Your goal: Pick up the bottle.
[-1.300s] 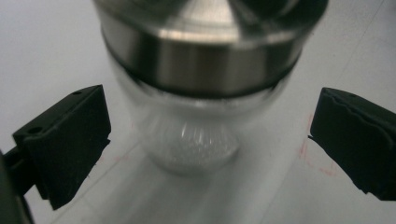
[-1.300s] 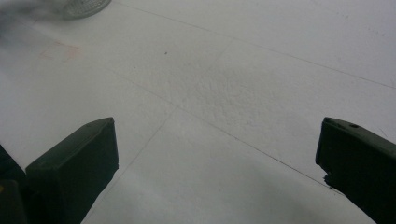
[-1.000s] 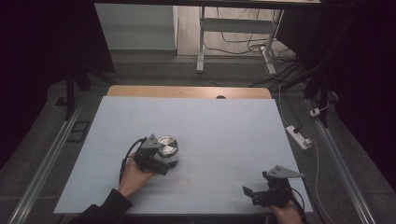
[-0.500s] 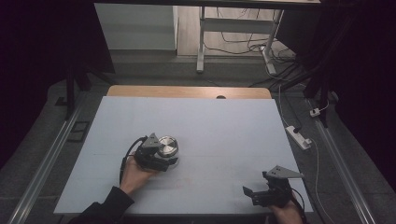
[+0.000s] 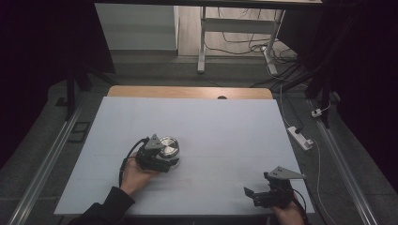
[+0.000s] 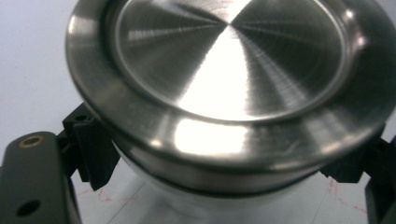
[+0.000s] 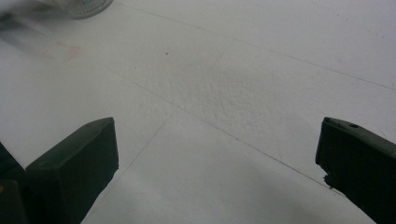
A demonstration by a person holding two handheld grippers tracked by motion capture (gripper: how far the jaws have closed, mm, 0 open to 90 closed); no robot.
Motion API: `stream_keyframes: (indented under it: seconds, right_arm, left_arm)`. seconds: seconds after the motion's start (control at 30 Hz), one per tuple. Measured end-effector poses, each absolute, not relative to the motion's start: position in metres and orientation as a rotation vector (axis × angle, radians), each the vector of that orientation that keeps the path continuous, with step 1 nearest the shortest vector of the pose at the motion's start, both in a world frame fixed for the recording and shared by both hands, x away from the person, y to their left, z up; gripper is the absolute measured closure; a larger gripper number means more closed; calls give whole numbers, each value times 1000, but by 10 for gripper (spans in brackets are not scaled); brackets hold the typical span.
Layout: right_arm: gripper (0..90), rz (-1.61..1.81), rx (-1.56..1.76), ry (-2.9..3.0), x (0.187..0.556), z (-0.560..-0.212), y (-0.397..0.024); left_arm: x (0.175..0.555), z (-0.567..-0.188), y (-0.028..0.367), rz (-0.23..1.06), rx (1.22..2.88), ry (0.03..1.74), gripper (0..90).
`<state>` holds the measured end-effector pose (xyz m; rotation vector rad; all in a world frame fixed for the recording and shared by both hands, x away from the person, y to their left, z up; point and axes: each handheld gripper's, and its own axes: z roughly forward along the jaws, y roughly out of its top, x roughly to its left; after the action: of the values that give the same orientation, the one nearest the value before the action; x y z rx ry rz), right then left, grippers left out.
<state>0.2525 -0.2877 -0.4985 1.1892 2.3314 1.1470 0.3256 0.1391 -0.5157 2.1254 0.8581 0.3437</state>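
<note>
Steel gleams between the jaws of the left tool (image 5: 159, 158), which have just been closing and now clamp the sides of a round metal container (image 6: 229, 88), one black pad (image 6: 93, 149) pressed to each flank below its rim. That container (image 5: 168, 146) stands on the pale desk (image 5: 225, 126), directly ahead of the tool. Well off to its right, the right tool (image 5: 263, 192) rests near the desk's front edge, jaws wide apart over bare surface.
</note>
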Motion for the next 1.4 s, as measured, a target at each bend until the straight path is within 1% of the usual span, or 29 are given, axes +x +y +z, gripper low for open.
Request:
stream_keyframes:
  seconds: [0.4,0.8,0.93,1.4]
  right_arm:
    - [0,1149,1189,2330,253,-498,-288]
    - [0,1153,1188,2341,256,-499,-287]
    - [0,1161,1190,2334,256,-499,-287]
    - [0,1159,1190,2333,256,-499,-287]
  left_arm:
    - [324,-513,137,344,2140,870,149]
    - [318,-499,136,322,2115,830,150]
    - [317,-493,135,314,2129,811,150]
    - [315,-477,116,307,2159,724,150]
